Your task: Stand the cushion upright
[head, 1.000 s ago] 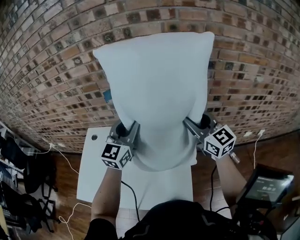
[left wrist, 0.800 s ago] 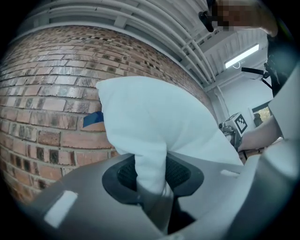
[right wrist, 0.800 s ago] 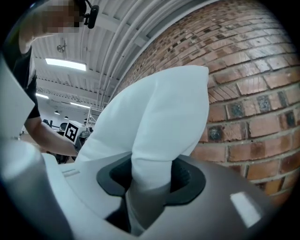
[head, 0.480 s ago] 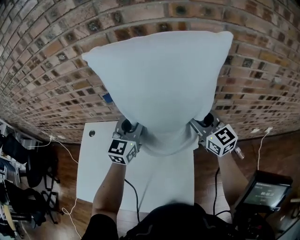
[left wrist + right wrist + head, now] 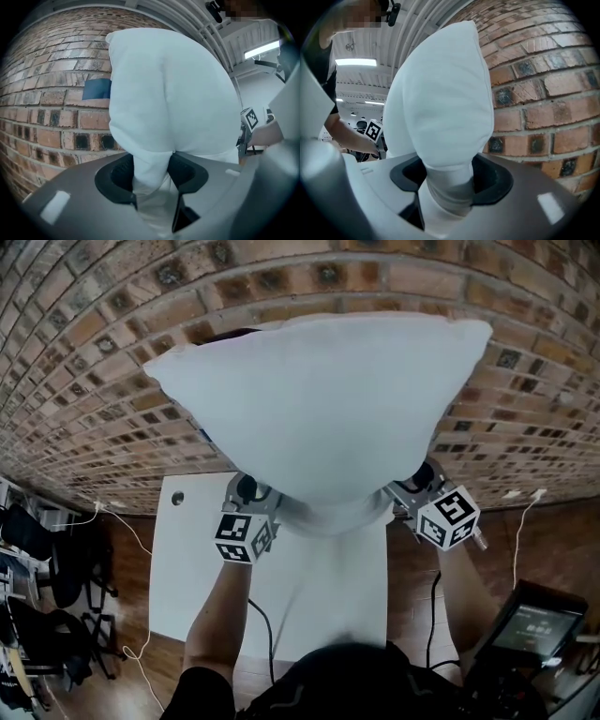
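While their jaws had just been easing apart, left gripper (image 5: 151, 180) and right gripper (image 5: 449, 183) pinched the soft, light cushion (image 5: 319, 399) by its bottom corners.

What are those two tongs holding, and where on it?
The white cushion: the left tongs pinch its lower left corner, the right tongs its lower right corner. Both have just been opening, with fabric between them.

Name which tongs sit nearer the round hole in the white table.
The left tongs; the hole lies just beside them, far from the right tongs. Both have just been opening, white fabric cushion corners between their jaws.
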`<action>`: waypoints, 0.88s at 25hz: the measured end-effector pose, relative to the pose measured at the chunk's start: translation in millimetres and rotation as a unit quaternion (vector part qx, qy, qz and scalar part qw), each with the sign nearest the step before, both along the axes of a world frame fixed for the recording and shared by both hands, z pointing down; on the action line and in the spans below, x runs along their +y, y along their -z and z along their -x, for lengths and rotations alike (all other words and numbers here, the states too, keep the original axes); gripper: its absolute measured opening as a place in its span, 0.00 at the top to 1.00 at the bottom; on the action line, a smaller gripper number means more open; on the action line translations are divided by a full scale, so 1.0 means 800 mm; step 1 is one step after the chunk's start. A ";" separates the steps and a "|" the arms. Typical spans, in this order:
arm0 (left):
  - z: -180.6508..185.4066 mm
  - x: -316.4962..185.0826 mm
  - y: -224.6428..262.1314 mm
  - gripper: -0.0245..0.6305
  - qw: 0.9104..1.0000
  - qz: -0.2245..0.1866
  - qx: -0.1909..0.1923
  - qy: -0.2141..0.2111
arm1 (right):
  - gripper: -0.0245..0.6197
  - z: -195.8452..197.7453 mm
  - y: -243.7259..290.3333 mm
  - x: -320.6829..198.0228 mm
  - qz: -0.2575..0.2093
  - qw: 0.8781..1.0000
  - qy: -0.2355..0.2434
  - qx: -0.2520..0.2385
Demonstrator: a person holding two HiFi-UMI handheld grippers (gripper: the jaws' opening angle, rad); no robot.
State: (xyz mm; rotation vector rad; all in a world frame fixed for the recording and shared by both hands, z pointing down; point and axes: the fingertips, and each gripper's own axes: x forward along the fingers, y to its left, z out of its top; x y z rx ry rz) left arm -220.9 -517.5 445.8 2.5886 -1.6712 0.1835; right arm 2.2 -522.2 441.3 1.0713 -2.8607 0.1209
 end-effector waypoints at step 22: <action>0.009 0.140 0.002 0.79 0.999 0.018 0.007 0.028 | 0.50 -0.074 0.004 0.103 0.028 0.995 -0.088 -0.030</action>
